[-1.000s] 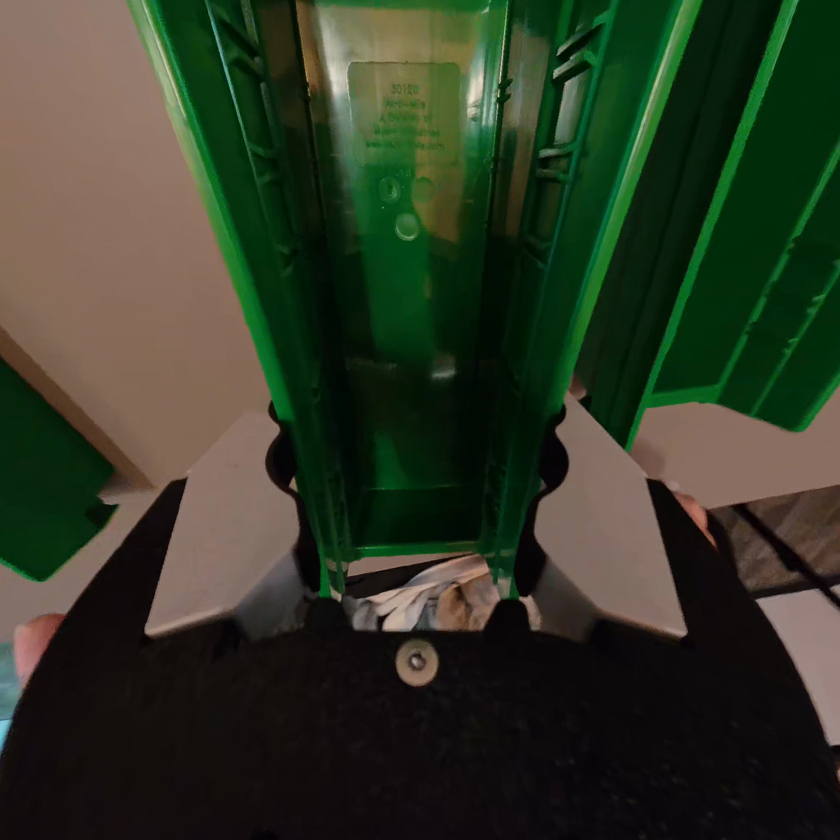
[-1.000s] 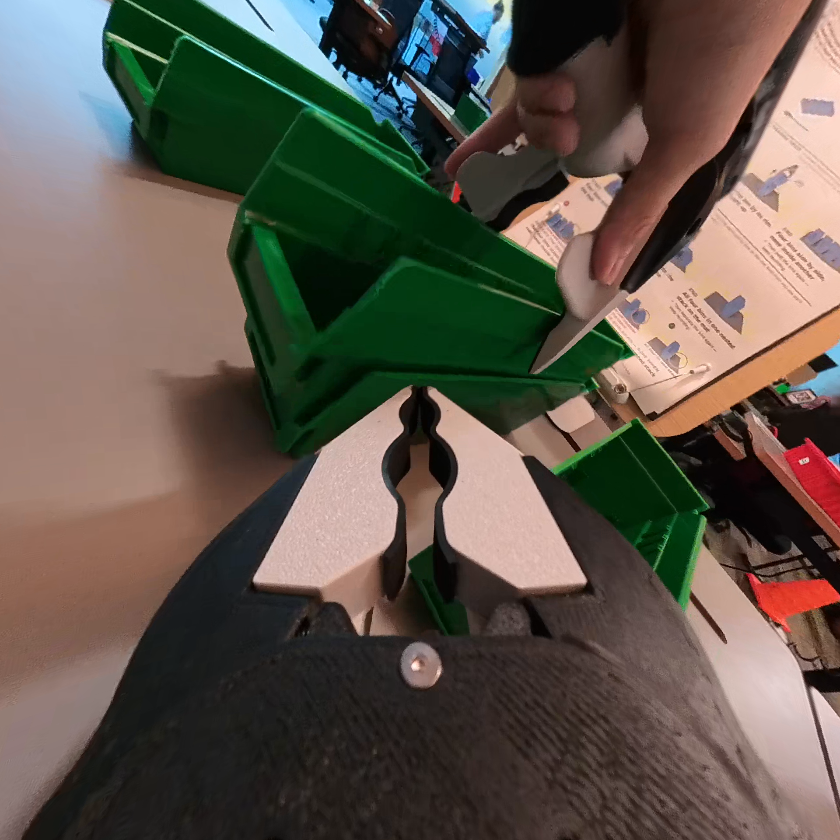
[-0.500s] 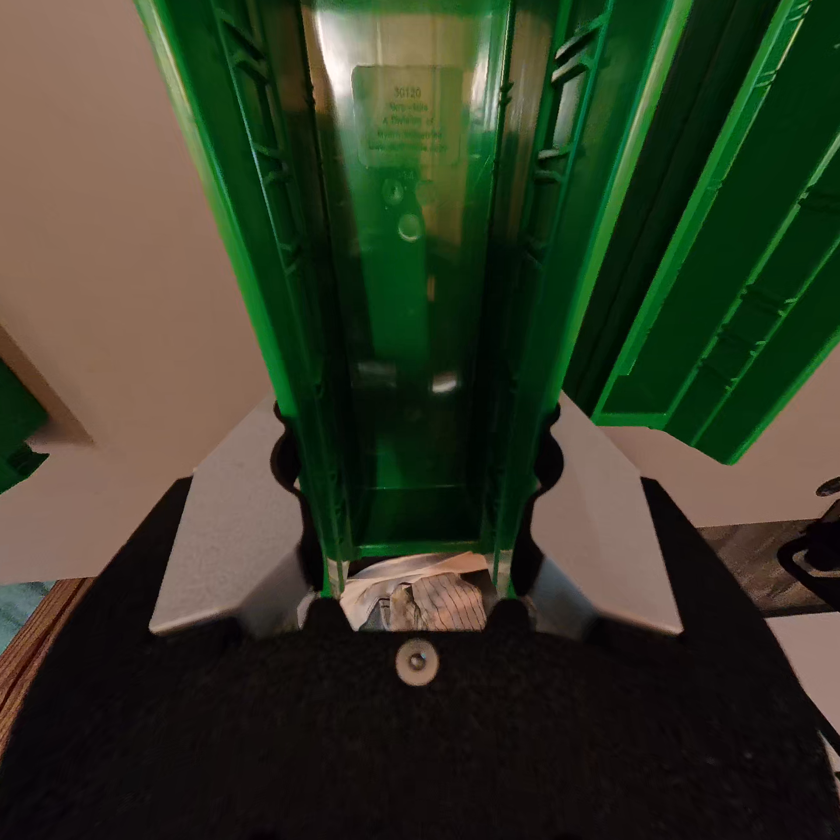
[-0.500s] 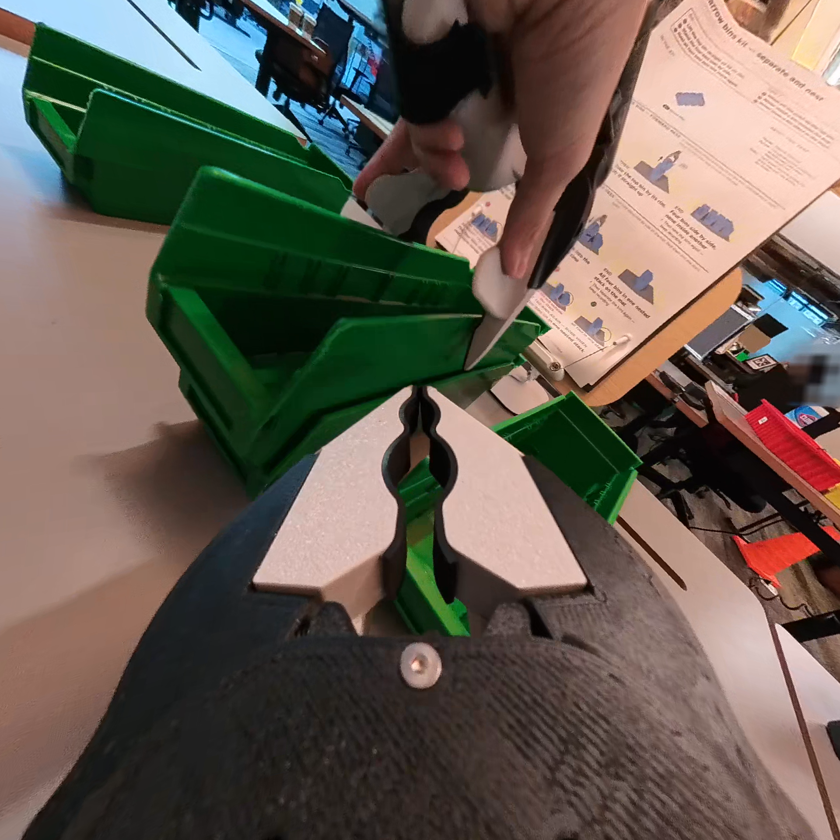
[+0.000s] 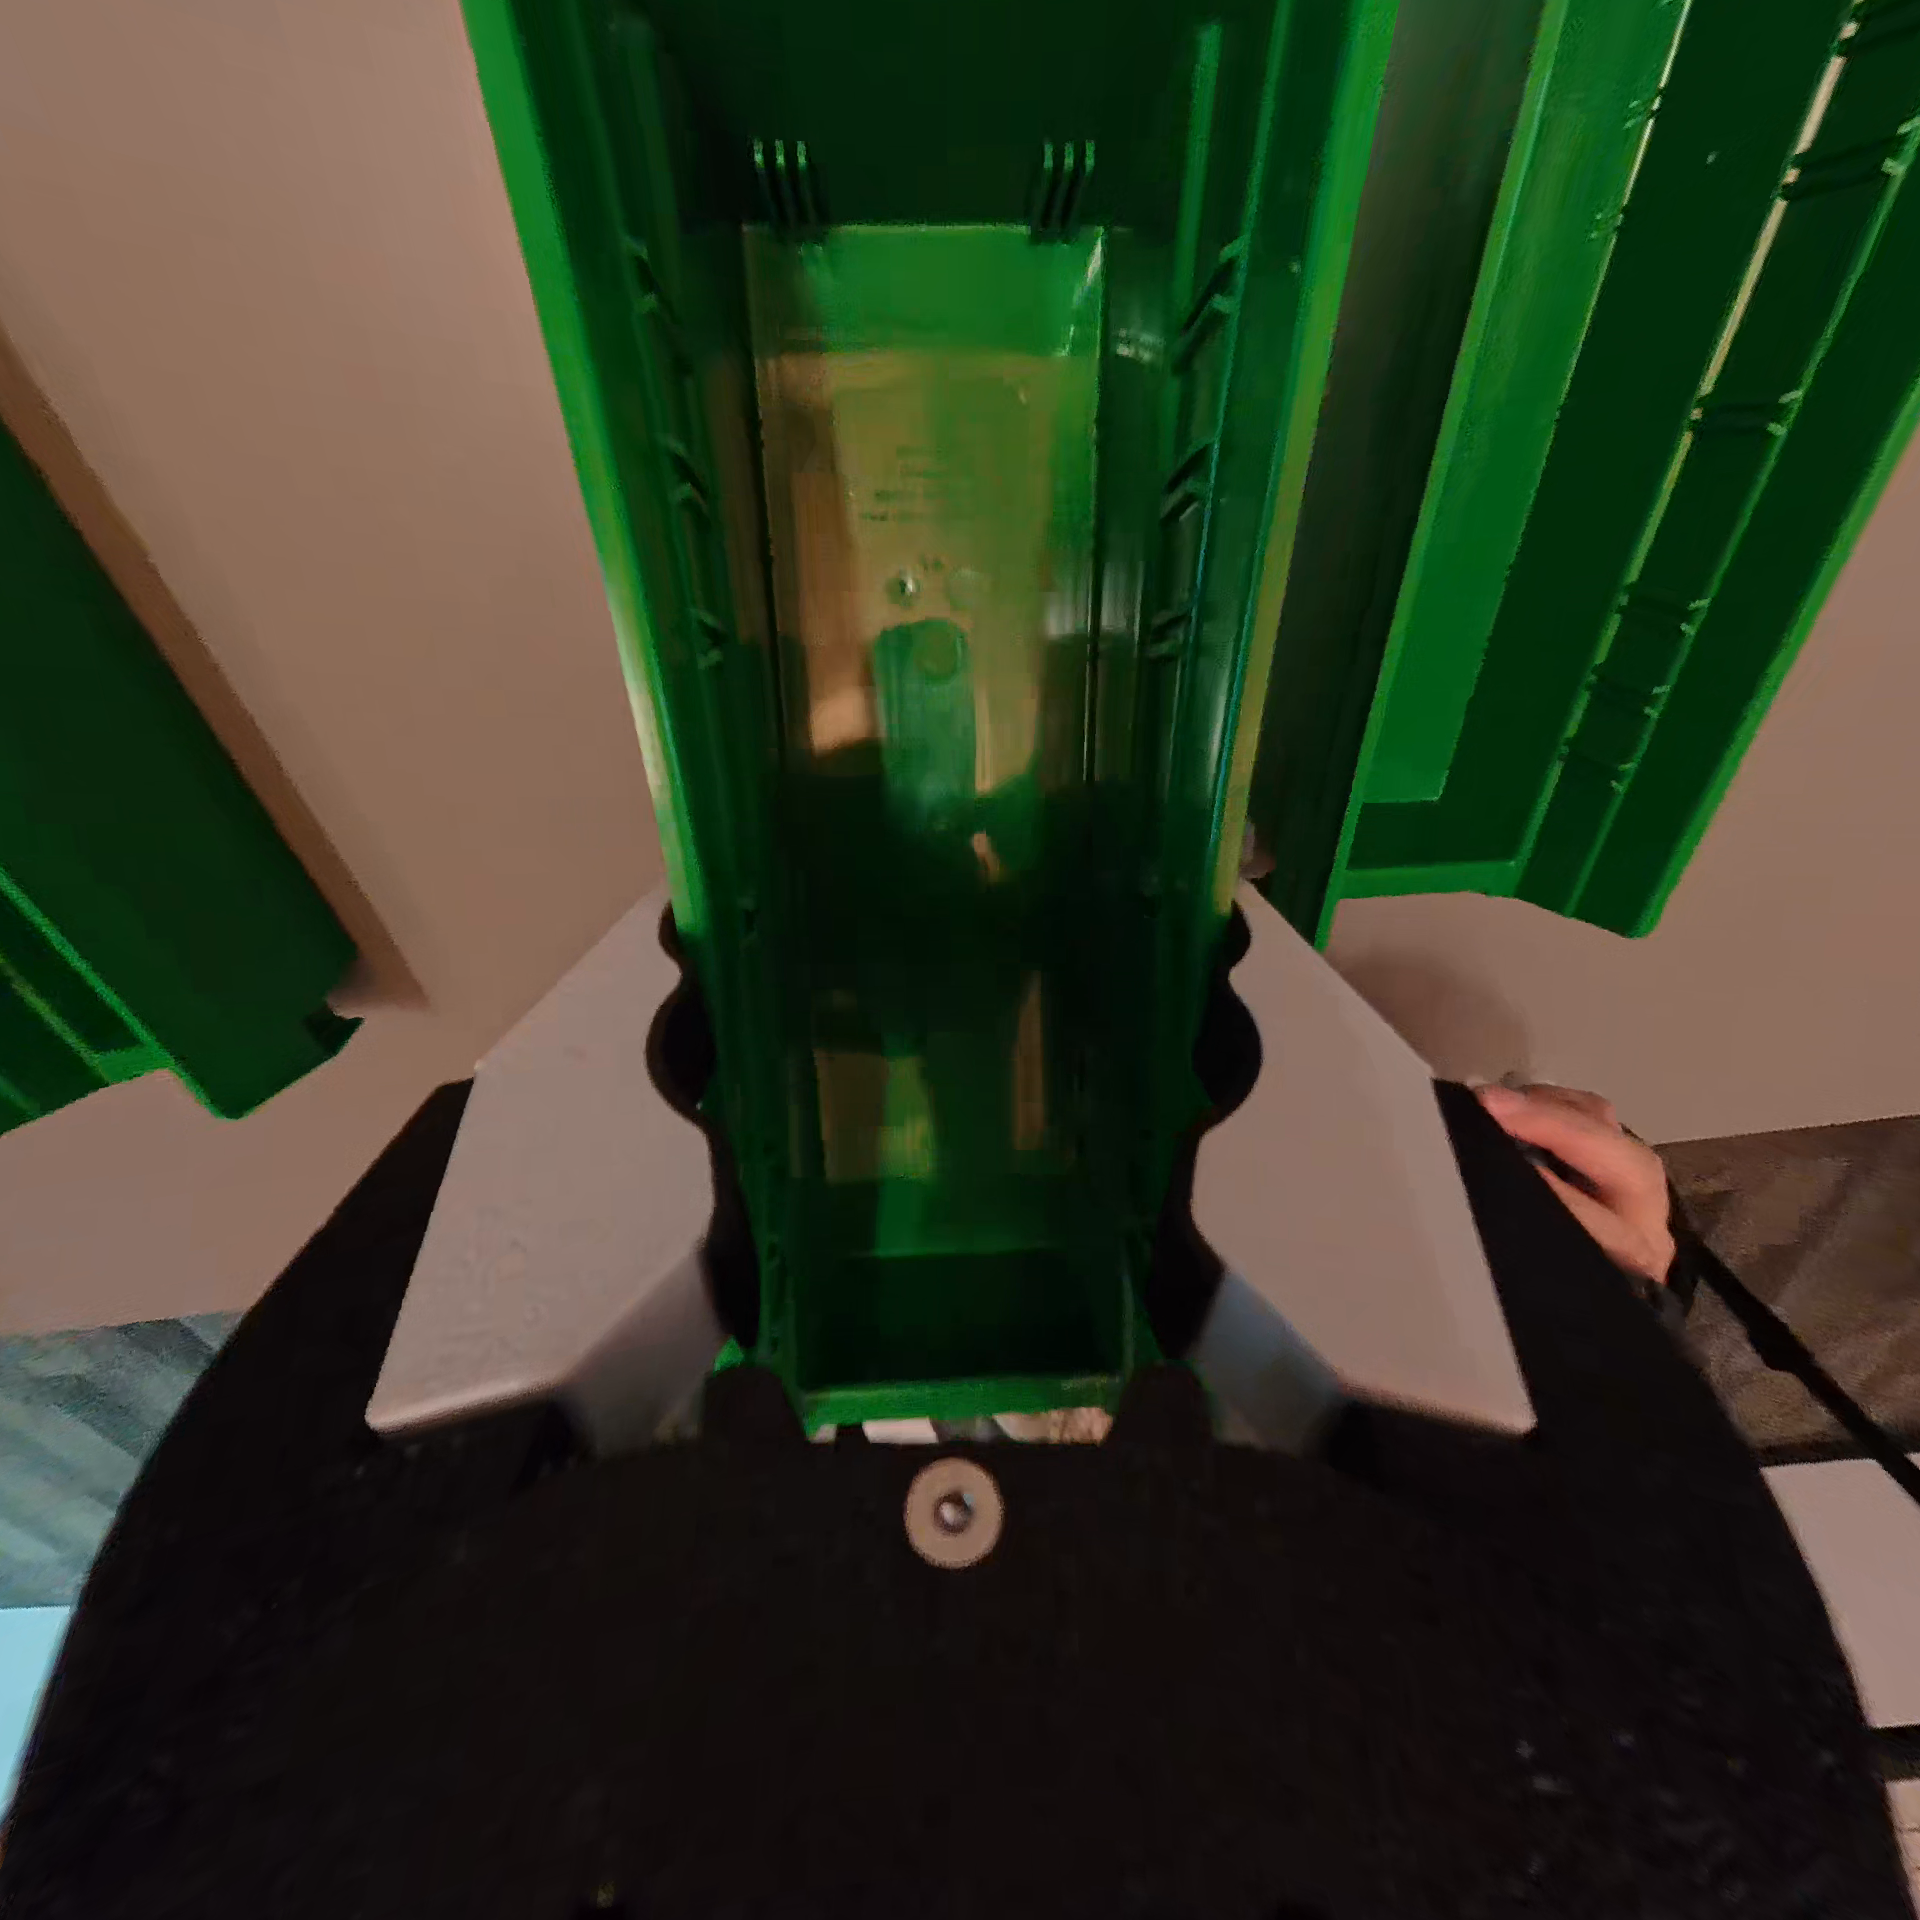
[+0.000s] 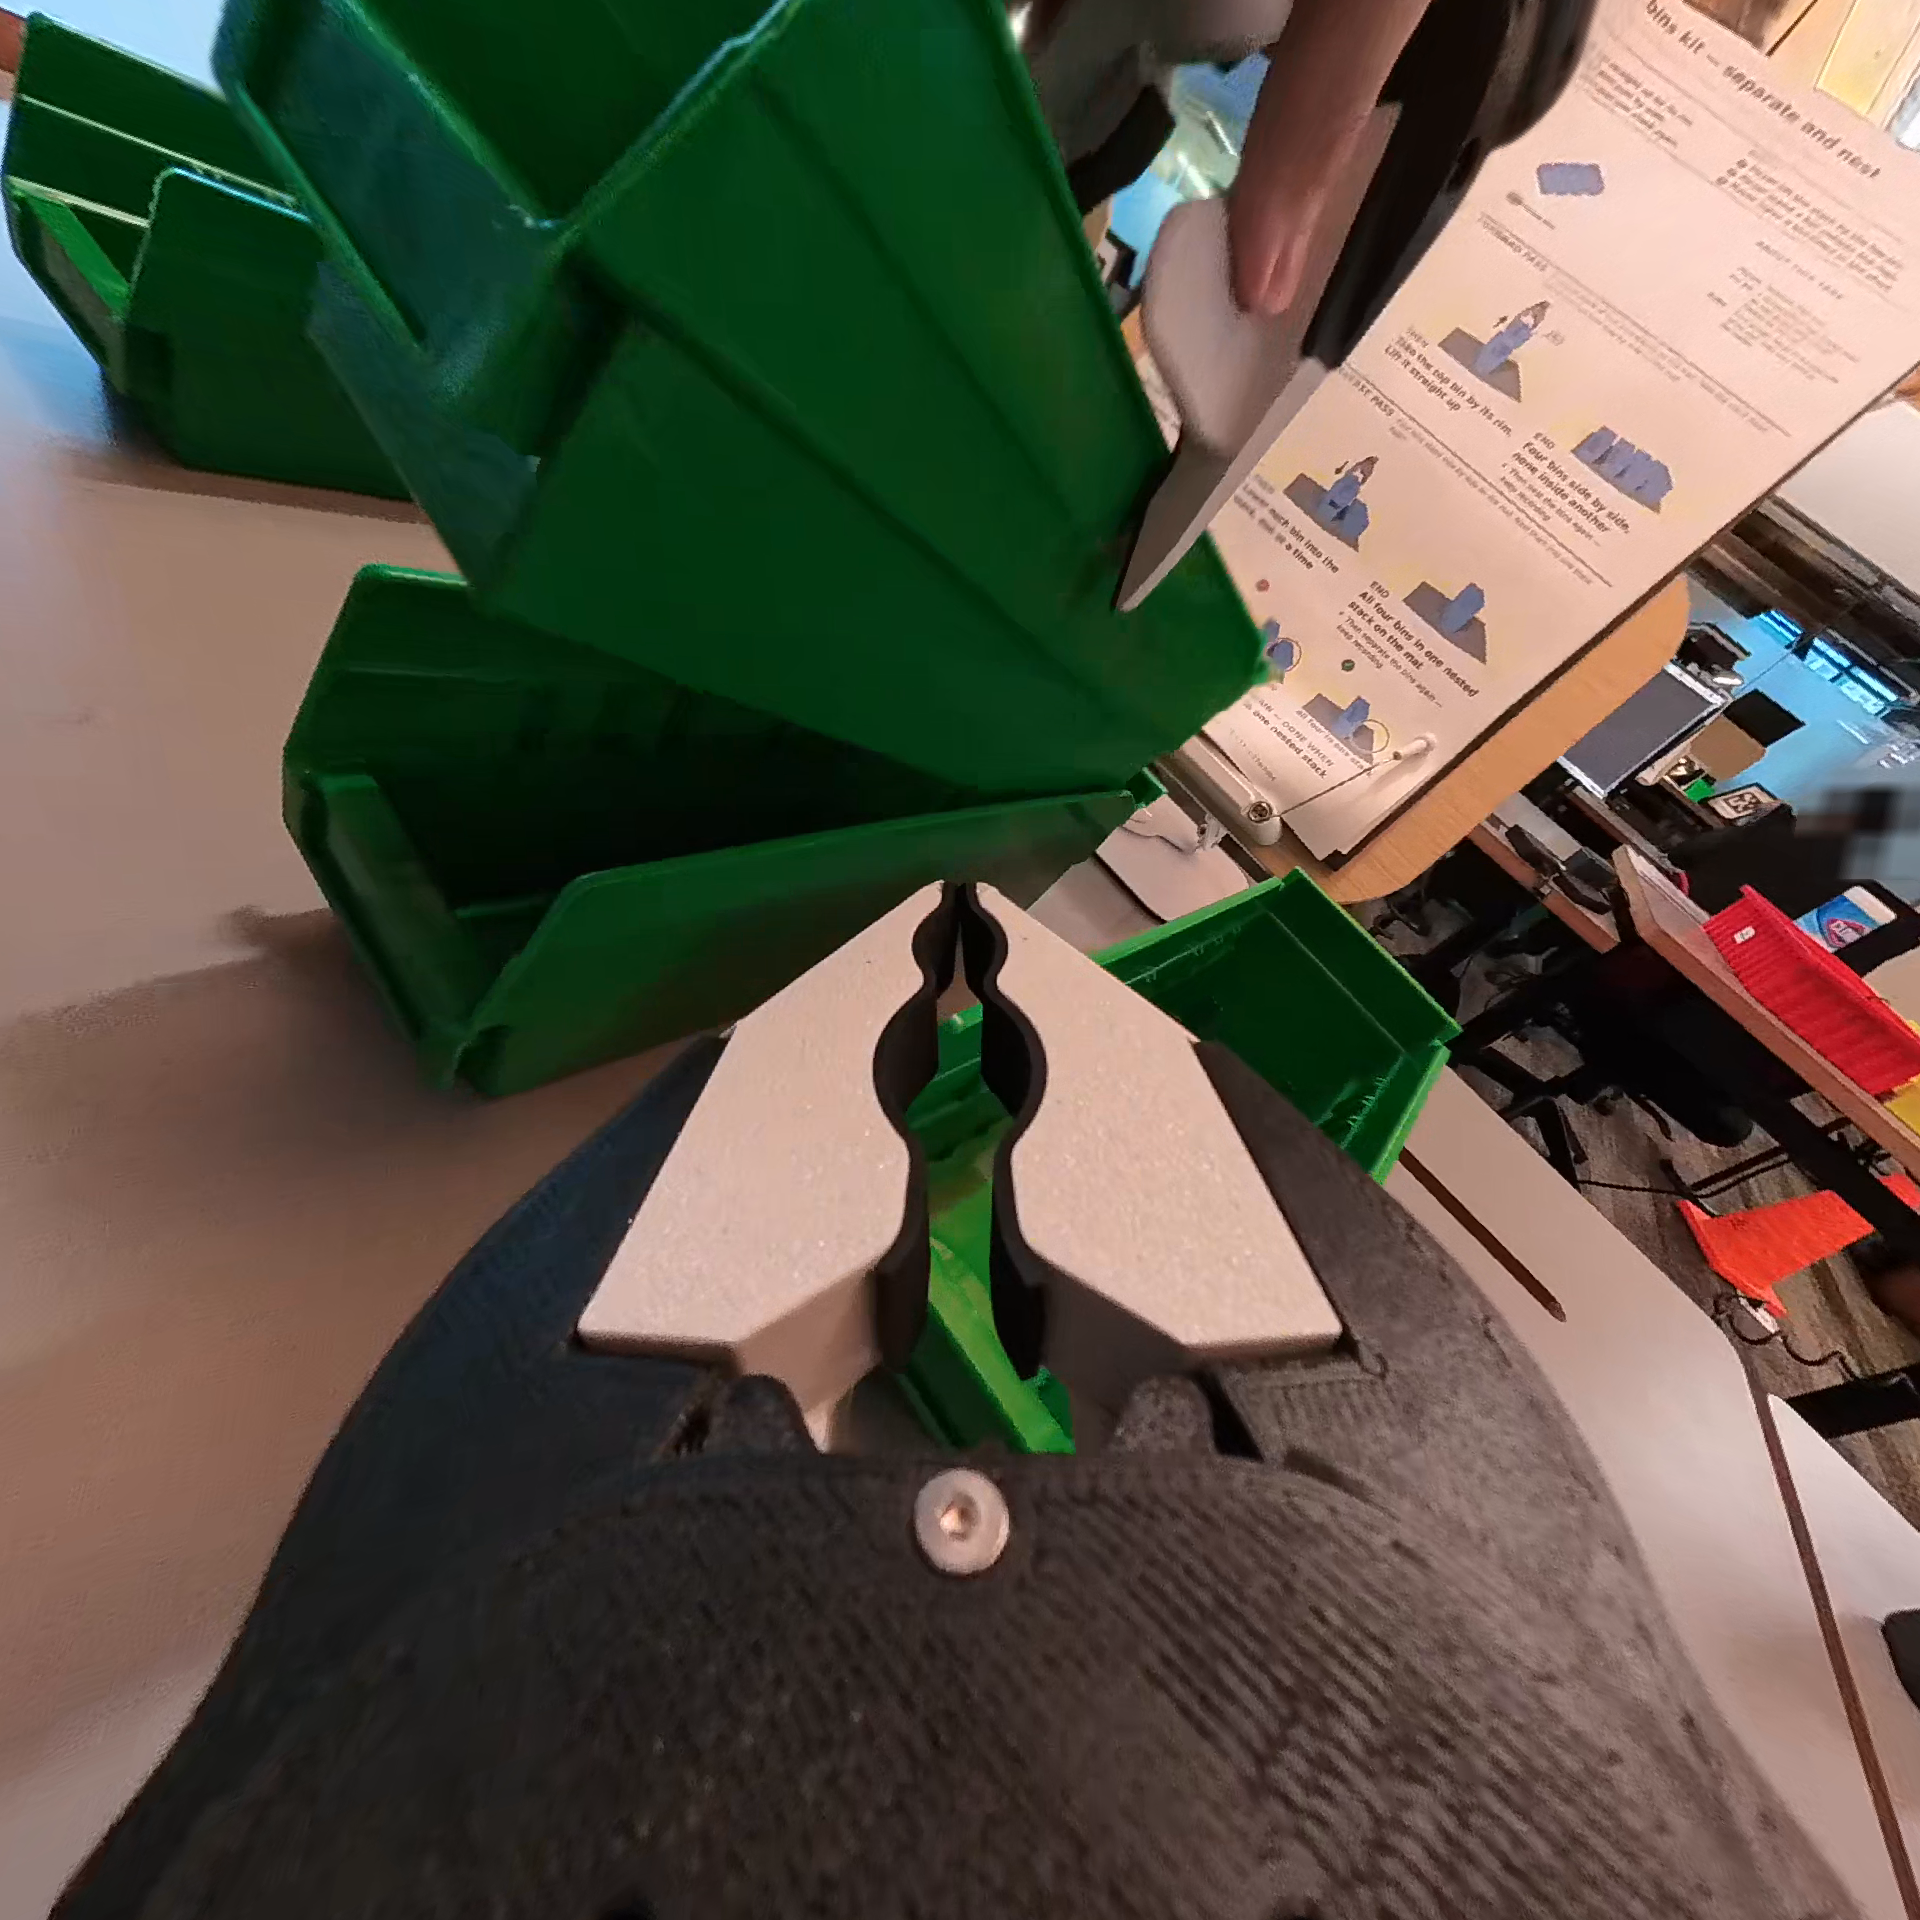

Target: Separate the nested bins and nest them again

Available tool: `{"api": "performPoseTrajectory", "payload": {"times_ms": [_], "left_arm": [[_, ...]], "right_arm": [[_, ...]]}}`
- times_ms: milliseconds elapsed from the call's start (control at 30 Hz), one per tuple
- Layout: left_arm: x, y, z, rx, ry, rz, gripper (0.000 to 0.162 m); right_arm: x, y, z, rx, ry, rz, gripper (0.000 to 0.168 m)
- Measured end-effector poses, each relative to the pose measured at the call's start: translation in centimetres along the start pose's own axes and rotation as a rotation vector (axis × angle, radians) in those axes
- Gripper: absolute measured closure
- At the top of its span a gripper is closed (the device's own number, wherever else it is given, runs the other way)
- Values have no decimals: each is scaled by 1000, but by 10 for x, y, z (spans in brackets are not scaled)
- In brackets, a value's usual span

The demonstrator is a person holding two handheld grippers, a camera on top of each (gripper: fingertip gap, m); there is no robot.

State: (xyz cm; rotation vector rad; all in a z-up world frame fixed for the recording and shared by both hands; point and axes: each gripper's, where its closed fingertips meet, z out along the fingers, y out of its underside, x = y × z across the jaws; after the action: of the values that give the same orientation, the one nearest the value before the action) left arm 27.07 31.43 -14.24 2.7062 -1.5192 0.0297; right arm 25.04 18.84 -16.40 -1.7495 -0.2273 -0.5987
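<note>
The left hand-held gripper (image 5: 951, 1132) is clamped across the narrow end of a green bin (image 5: 935, 582), one finger on each side wall, and in the right wrist view this lifted bin (image 6: 790, 416) hangs tilted in the air, above a second bin (image 6: 644, 852) that sits on the bench (image 6: 156, 1195). The right hand-held gripper (image 6: 961, 920) has its jaws closed together, tips nearly touching, with a third bin (image 6: 1278, 997) showing behind them; whether they pinch its rim I cannot tell. A fourth bin (image 6: 187, 301) rests farther back on the bench. These bins look like light, stiff moulded plastic with smooth, somewhat slippery walls, so the ribbed rim or a squeeze across the short end, as the left gripper has it, seems the surest hold; a single thin wall would likely flex and slip. Against half a second ago, the lifted bin has come clear of the second one: then it was still wedged partly inside at a shallow angle, now it is raised and tilted much more steeply. The right gripper's jaws have closed a little further.
</note>
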Motion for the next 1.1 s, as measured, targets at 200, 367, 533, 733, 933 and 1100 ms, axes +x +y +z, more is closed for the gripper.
{"api": "performPoseTrajectory", "payload": {"times_ms": [200,367,533,733,933,1100], "left_arm": [[-10,-4,-40,39,-7,46,66],[-52,-6,-70,89,-17,-12,65],[-99,-1,-57,106,50,-132,64],[-138,4,-4,94,100,-190,63],[-152,6,46,68,90,-181,61],[-161,4,80,88,61,-209,59]], "right_arm": [[-5,-1,2,-6,-8,-13,168],[-4,-2,1,-2,-6,-16,168],[-5,-2,2,-6,-10,-18,168],[-8,3,6,-23,-16,-19,168],[-10,9,10,-47,-19,-19,168],[-12,14,12,-66,-23,-22,168]]}}
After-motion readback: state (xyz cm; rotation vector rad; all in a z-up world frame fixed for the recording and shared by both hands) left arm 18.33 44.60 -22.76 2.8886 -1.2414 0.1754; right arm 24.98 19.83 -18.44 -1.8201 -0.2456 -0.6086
